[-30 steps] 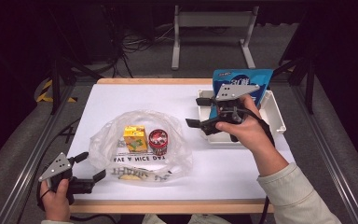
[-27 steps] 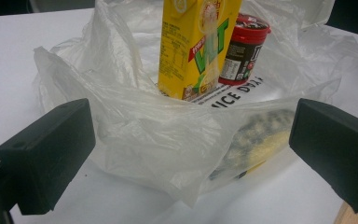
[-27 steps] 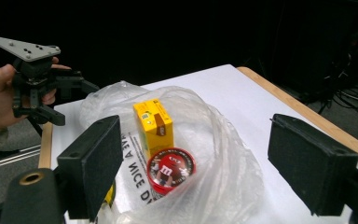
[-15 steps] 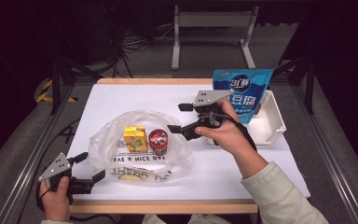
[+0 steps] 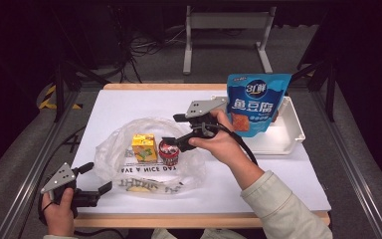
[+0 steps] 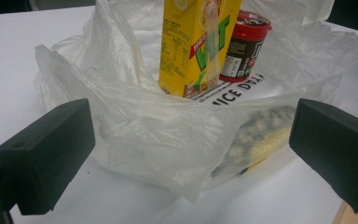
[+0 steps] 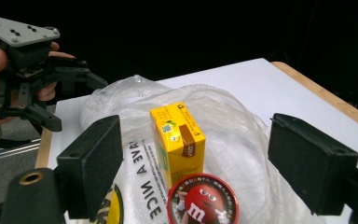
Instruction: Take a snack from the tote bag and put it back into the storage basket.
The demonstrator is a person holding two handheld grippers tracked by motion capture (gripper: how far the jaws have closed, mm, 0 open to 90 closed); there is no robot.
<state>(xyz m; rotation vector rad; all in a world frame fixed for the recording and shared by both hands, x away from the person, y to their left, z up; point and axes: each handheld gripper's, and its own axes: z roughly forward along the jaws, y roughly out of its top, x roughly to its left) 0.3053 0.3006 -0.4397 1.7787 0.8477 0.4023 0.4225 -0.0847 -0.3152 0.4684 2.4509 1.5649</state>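
Right gripper (image 5: 171,130) sits over the red-lidded tub (image 5: 168,151), jaws spread wide, nothing pinched. In the right gripper view the tub (image 7: 202,204) lies low between the jaws, with the yellow juice carton (image 7: 177,140) just beyond at 12 o'clock. Both stand upright in the clear plastic bag (image 5: 149,154) at table centre. Left gripper (image 5: 97,177) waits at the bag's 8 o'clock, jaws spread, bag edge (image 6: 168,140) between them, not clamped. Blue snack pouch (image 5: 256,102) stands in the white tray (image 5: 291,132) at 2 o'clock.

We see the yellow carton (image 6: 197,44) cut off at the top edge. Through the plastic bag (image 6: 144,126), a dark-speckled yellow item (image 6: 256,135) blurs beyond telling.
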